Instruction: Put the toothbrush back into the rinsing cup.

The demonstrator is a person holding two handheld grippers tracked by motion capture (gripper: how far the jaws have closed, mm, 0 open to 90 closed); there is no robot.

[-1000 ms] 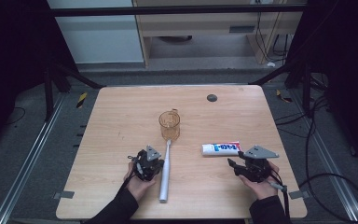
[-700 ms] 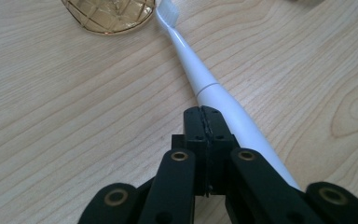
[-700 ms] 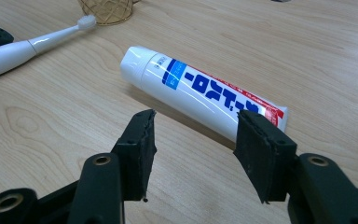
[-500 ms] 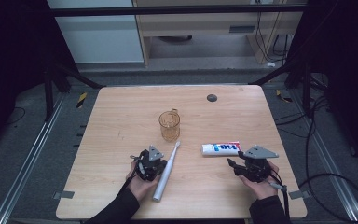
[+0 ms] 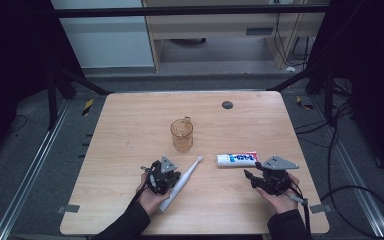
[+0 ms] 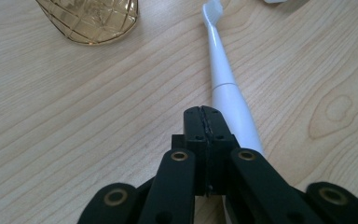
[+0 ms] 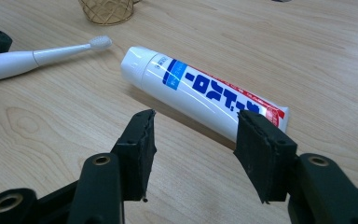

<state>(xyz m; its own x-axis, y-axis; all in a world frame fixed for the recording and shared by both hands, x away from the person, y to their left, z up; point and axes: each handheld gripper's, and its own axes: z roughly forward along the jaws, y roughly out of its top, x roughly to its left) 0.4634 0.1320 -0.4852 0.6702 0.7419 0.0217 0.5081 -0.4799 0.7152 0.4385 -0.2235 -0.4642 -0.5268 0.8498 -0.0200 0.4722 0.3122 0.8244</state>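
Observation:
A white electric toothbrush (image 5: 182, 181) lies slanted on the wooden table (image 5: 130, 125), its bristle head (image 6: 213, 10) pointing toward the toothpaste. My left gripper (image 5: 166, 175) rests against the handle's left side, jaws shut together with nothing between them (image 6: 205, 112). An amber glass cup (image 5: 181, 135) stands upright just beyond it. A white, blue and red toothpaste tube (image 5: 236, 159) lies flat to the right. My right gripper (image 5: 256, 176) is open (image 7: 196, 126), with the tube (image 7: 200, 93) lying crosswise just ahead of its jaws, untouched.
A small dark round disc (image 5: 227, 104) sits near the table's far edge. The table's front edge runs close below both hands. Dark floor, cables and metal frame rails surround the table.
The toothbrush has swung about its handle: its head moved right, away from the cup and toward the toothpaste tube. Both grippers stayed roughly in place.

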